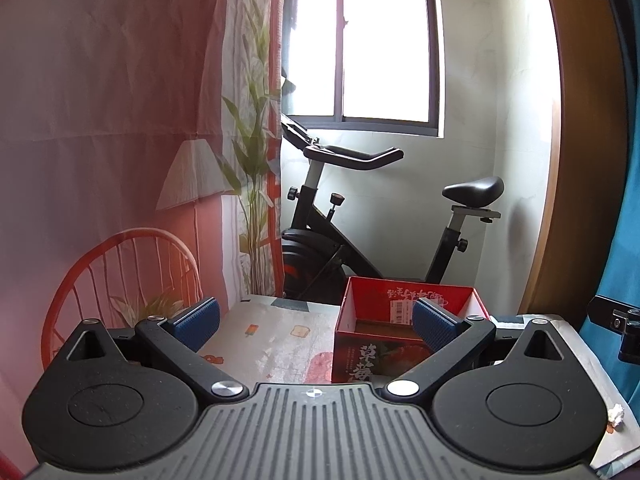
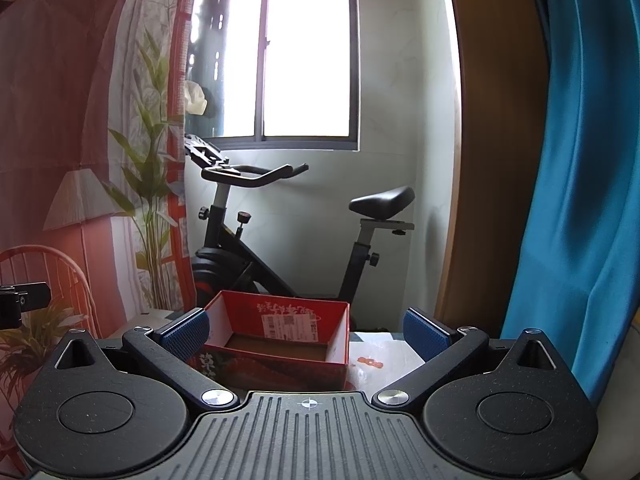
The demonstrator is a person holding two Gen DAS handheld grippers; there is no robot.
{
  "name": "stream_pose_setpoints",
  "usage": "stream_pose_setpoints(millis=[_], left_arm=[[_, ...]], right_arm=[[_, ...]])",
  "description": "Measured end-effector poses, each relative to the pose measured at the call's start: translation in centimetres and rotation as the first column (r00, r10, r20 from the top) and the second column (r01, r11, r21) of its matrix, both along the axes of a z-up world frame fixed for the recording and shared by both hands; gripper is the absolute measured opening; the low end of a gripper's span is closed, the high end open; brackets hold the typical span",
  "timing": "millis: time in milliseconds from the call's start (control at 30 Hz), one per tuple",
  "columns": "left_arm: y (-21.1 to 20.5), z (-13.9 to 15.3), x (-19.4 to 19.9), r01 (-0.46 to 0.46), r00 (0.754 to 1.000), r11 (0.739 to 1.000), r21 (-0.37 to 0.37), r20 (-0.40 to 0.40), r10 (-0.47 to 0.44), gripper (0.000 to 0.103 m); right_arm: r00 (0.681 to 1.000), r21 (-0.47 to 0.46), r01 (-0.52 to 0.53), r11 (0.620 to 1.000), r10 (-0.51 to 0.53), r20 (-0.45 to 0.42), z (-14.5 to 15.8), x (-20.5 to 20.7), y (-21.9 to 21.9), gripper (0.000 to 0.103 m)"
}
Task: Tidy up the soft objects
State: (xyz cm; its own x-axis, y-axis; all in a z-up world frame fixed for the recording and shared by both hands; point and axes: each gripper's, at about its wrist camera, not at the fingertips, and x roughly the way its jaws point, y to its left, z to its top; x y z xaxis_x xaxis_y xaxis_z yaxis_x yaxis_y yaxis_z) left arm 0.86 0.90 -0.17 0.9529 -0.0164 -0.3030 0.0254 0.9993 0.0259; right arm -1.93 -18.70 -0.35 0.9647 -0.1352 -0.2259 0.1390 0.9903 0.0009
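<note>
**A:** How far along is the tidying?

**B:** Barely started, I judge. The red cardboard box [image 2: 280, 336] sits open on the patterned tabletop [image 1: 272, 332], and what shows of its inside looks bare.

**A:** And the grippers?

**B:** The left gripper [image 1: 316, 320] and right gripper [image 2: 306, 330] both hover spread wide, holding nothing, facing the box.

**A:** Any soft things in sight?

**B:** Only a small crumpled white wad [image 1: 616, 414] near the table's right edge, well apart from the box. Everything remains to collect.

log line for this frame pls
left gripper: open, empty | right gripper: open, empty | red box: on table, nothing visible inside
</note>
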Motion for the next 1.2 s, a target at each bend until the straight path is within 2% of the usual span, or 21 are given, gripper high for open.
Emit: stream_pose_setpoints(millis=[1200], left_arm=[[-0.39,-0.12,-0.07,0.008,1.0,1.0,0.018,0.0,-0.008,0.103]], right_arm=[[1.0,0.023,0.025,0.999,-0.024,-0.016,-0.08,0.9,-0.11,0.103]])
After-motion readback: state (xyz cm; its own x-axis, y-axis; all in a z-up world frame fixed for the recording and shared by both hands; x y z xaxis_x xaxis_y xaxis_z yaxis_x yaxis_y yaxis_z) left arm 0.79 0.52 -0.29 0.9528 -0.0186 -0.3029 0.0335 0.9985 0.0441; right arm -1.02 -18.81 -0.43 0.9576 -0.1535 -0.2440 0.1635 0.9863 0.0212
